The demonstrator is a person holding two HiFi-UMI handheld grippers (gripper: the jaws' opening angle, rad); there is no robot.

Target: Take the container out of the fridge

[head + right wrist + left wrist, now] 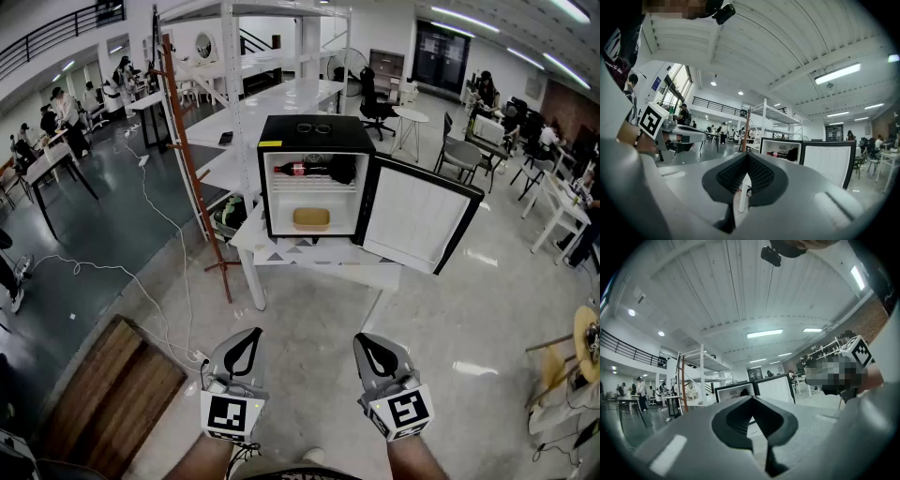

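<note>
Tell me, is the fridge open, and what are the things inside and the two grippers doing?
Fridge: open.
Fridge door: swung wide to the right.
Container: sitting on the bottom shelf, untouched.
Bottle: lying on its side on the top shelf.
Left gripper: shut, empty.
Right gripper: shut, empty.

The fridge point(314, 127) is a small black cube-shaped unit with a white interior, standing upright on a low white table point(328, 274). Its door point(417, 220) is swung wide open to the right, with its white inner lining in full view. A wire shelf splits the inside into an upper and a lower compartment. The container point(311, 218) is a shallow, tan, rounded-rectangular box. It lies flat on the floor of the lower compartment, about centred, apart from the side walls.
</note>
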